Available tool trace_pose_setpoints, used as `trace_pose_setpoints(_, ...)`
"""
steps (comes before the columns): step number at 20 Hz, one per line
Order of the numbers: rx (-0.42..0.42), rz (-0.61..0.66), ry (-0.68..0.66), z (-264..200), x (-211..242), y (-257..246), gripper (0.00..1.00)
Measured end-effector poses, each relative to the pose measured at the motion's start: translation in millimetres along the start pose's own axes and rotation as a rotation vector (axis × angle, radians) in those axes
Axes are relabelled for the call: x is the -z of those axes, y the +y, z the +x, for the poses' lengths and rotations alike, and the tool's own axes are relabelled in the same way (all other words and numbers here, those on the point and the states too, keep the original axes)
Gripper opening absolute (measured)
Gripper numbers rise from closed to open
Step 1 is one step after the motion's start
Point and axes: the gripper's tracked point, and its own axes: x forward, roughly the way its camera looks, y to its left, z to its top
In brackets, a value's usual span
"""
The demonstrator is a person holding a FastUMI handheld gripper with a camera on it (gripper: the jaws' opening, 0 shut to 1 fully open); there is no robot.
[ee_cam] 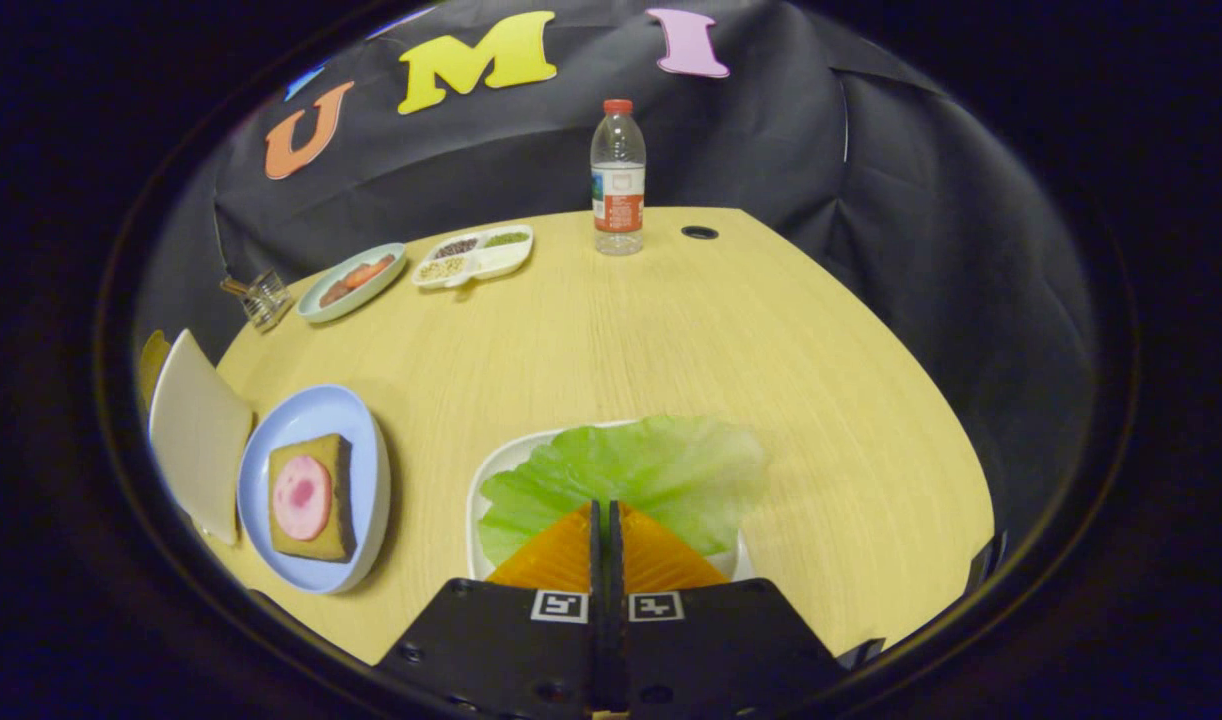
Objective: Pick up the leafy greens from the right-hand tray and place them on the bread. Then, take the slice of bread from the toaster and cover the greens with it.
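Pressed together with no gap between them, my fingers [604, 520] sit over the near edge of the leafy greens [631, 475]; whether a bit of leaf is pinched between the tips I cannot tell. The greens lie spread on a white tray [491, 470] just ahead of me on the worktop [671, 330], the leaf hanging past the tray's far right rim. To my left, a blue plate [316, 410] carries the bread [316, 500] topped with a pink round slice [302, 497], and a white square plate [196, 430] lies just beyond it. Far across the worktop stand a water bottle [618, 175], a divided dish [476, 255] and an oval dish [353, 282].
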Motion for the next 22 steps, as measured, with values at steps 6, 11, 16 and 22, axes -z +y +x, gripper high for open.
trace_pose_setpoints(6, -0.018, 0.005, -0.067, -41.5, -13.8, 13.9, 0.00)
trace_pose_setpoints(11, 0.005, 0.005, -0.022, -33.2, 6.6, 14.6, 0.00)
trace_pose_setpoints(16, 0.035, 0.037, 0.065, -13.9, 25.0, 3.4, 0.08)
trace_pose_setpoints(22, 0.035, -0.013, 0.157, -5.2, 36.2, 8.0, 0.31)
